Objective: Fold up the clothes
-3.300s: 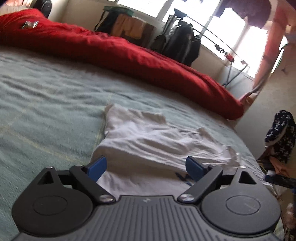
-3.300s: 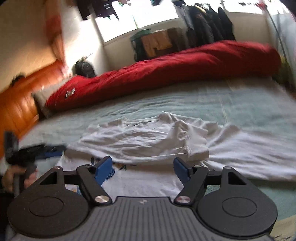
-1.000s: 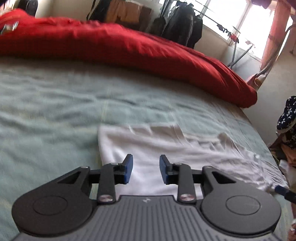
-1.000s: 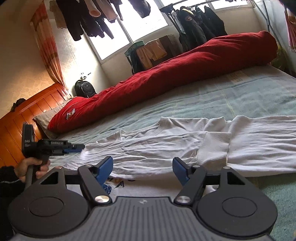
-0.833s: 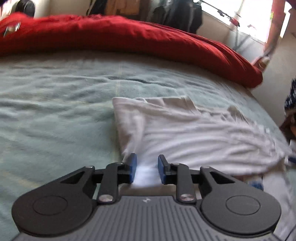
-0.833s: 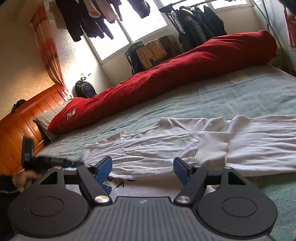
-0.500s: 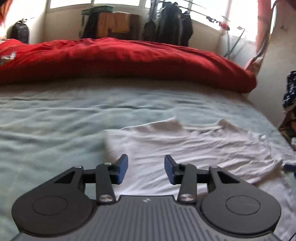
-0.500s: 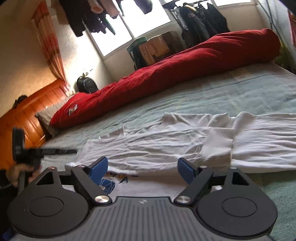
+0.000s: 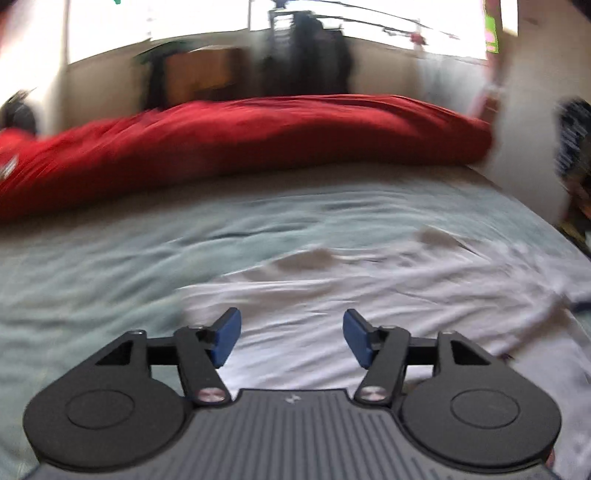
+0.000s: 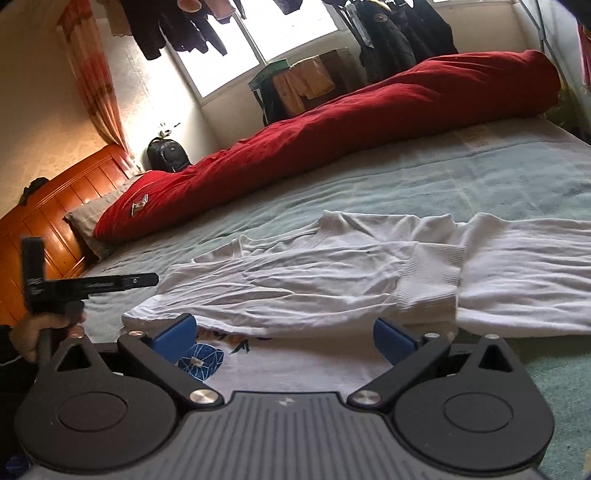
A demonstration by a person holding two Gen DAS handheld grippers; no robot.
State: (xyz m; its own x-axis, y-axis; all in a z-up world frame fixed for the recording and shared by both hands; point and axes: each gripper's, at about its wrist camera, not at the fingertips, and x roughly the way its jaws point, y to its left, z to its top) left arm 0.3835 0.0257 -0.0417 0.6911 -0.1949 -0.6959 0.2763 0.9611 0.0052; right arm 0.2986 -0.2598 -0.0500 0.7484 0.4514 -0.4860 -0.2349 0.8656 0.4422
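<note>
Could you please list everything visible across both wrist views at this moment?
White sweater: one, white, spread on the bed, a ribbed cuff folded across its middle.
Printed shirt: one, white with blue print, under the sweater's near edge.
Bed sheet: one, pale green, covering the bed.
Duvet: one, red, rolled along the far side.
Pillow: one, grey, by the headboard.
Headboard: one, orange wood, left.
Backpack: one, black, beneath the window.
Hanging clothes: several, dark, by the window.
Left tool: open, above the sweater.
Right tool: open, over the printed shirt.
Hand: one, gripping the left tool's handle.
</note>
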